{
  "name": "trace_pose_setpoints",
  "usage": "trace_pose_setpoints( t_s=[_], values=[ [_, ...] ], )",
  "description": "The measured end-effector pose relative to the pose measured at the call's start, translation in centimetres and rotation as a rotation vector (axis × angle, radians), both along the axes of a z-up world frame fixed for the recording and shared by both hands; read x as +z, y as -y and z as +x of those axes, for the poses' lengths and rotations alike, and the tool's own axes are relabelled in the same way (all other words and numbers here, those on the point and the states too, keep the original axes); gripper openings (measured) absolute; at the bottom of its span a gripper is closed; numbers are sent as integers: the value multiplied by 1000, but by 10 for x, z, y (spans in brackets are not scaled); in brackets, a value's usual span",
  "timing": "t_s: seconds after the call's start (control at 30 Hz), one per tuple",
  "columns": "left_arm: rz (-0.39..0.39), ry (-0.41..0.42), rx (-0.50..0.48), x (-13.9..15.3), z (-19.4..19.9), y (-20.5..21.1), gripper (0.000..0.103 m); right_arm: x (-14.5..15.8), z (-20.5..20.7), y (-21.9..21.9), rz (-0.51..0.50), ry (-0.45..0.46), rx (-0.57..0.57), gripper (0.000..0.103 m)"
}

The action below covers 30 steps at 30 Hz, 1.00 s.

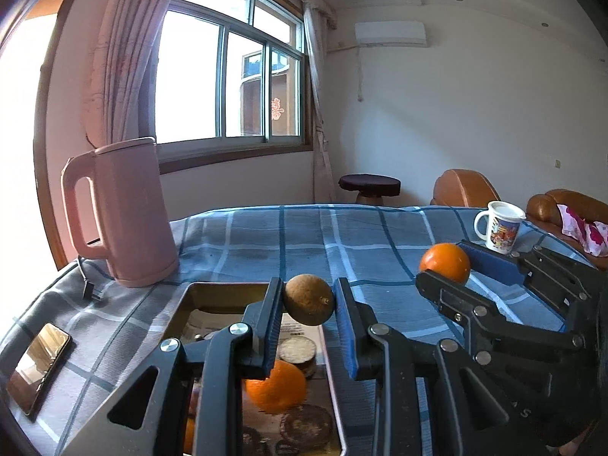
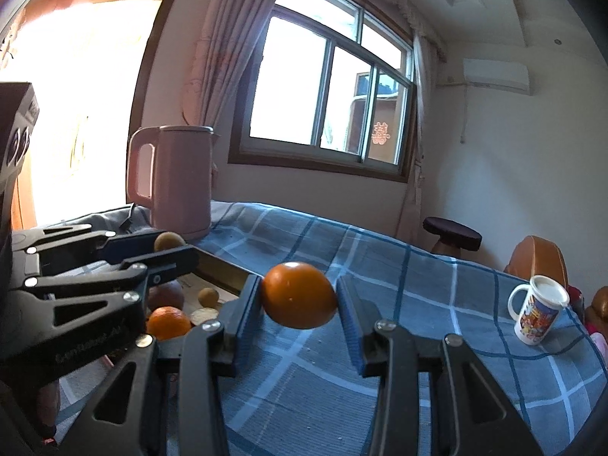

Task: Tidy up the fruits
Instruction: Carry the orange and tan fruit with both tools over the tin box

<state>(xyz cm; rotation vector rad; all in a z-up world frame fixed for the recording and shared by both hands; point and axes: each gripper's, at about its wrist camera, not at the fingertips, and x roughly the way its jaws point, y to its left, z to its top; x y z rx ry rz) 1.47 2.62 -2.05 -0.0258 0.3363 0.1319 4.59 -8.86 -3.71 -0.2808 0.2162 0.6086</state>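
**A:** On the tabletop (image 1: 266,243), under the blue plaid cloth (image 2: 342,266), biggest thing is the pink kettle (image 1: 125,212) at the back left, near the window. In front of it sits a metal tray (image 1: 182,304) with stuff in it: an orange (image 1: 277,387) plus a few brownish round things I can't make out.

**B:** And the grippers?

**A:** Both up off the cloth, side by side. Left gripper (image 1: 308,300) has its fingers (image 1: 271,323) clamped on a brown fruit (image 1: 308,299), hanging over the tray's far end. Right gripper (image 2: 299,296) is clamped on a second orange (image 2: 299,295), held over bare cloth just right of the tray. From the left camera you can see that one (image 1: 445,266) in the neighbouring fingers too.

**B:** Anything else lying around?

**A:** A white printed mug (image 2: 537,309) at the far right edge, well away from the tray. A phone (image 1: 38,368) lying flat on the left, and a small black plug (image 1: 91,292) by the kettle's base.
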Motion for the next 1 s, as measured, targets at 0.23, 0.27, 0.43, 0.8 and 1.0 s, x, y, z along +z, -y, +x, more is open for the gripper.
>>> trace_pose_setpoints(
  t_s=[0.23, 0.27, 0.43, 0.8, 1.0],
  values=[
    [1, -13, 31, -5, -3, -13, 28, -4, -3, -12, -3, -10, 31, 43],
    [1, -15, 34, -5, -3, -14, 28, -4, -4, -14, -5, -10, 37, 43],
    [3, -13, 57, -5, -7, -22, 28, -4, -7, -26, -15, -7, 64, 43],
    [-3, -24, 107, -9, -13, -49, 28, -8, -8, -44, -25, -25, 106, 43],
    [0, -23, 136, -8, -17, -62, 28, -10, -11, -57, -41, -24, 125, 43]
  ],
)
